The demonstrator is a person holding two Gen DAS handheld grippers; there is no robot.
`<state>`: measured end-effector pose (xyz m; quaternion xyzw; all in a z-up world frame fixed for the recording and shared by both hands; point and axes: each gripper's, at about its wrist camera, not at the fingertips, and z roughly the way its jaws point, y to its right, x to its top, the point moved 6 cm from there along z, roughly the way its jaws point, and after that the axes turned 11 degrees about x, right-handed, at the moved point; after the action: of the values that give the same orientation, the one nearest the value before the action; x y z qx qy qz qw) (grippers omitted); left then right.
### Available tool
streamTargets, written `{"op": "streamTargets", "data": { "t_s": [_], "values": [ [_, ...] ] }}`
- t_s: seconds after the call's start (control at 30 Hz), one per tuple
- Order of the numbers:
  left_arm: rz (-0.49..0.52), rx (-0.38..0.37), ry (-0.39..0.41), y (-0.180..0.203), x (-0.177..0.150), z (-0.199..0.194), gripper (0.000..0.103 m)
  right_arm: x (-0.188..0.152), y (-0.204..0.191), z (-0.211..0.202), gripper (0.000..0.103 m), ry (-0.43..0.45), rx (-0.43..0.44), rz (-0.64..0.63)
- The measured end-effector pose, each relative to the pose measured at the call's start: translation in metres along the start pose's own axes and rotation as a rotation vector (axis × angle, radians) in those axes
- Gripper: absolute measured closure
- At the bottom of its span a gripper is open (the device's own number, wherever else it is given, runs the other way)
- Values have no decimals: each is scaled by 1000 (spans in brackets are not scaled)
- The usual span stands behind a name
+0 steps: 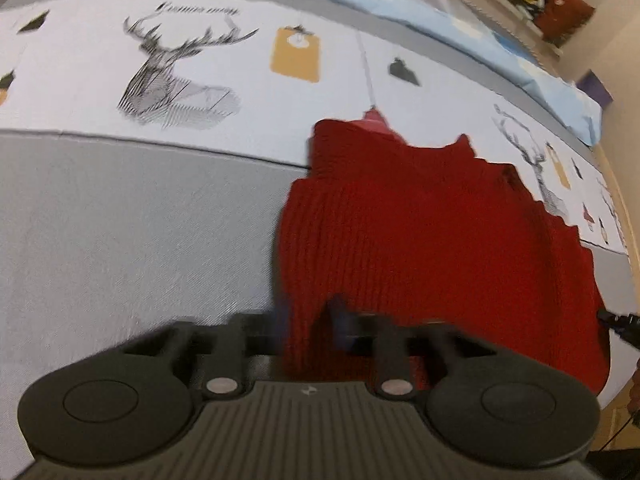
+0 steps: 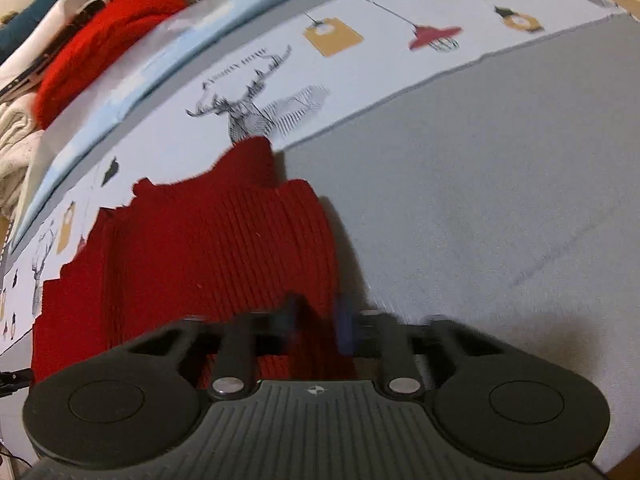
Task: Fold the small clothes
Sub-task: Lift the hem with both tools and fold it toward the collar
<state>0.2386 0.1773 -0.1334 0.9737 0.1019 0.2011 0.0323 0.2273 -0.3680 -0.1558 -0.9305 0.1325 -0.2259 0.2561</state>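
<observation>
We see a dark red knitted garment (image 1: 432, 232) lying on a grey bed cover (image 1: 132, 224), its far edge reaching onto a white band printed with stags (image 1: 176, 76) and hanging lamps. Our left gripper (image 1: 308, 320) has its fingers nearly together, a near-left fold of the knit pinched between them. Our right gripper (image 2: 318, 320) likewise clenches the near-right edge of the same garment (image 2: 208, 248), which spreads ahead and to the left of its fingers over the grey cover (image 2: 500, 184). Beyond, at far left, a brighter red knit (image 2: 100, 44) sits among piled clothes.
</observation>
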Motion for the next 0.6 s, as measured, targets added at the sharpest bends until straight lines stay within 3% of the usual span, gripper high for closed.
{"op": "streamTargets", "data": {
  "t_s": [0.1, 0.2, 0.33, 0.43, 0.5, 0.53, 0.6],
  "values": [
    [63, 27, 90, 5, 6, -16, 91, 6, -7, -8, 93, 54, 9, -25],
    [39, 18, 224, 3, 18, -45, 92, 18, -17, -31, 94, 168, 47, -34],
    [16, 76, 482, 3, 30, -86, 92, 34, -42, -77, 99, 404, 65, -138],
    [-10, 105, 590, 4, 37, -98, 92, 42, -48, -109, 103, 604, 15, -189],
    [15, 83, 541, 10, 39, -85, 91, 50, -35, -120, 103, 667, 5, -144],
    [25, 63, 452, 11, 39, -68, 90, 53, -27, -115, 103, 635, 9, -112],
    [51, 94, 310, 11, 35, -37, 88, 54, -9, -86, 103, 486, 51, -5]
  ]
}}
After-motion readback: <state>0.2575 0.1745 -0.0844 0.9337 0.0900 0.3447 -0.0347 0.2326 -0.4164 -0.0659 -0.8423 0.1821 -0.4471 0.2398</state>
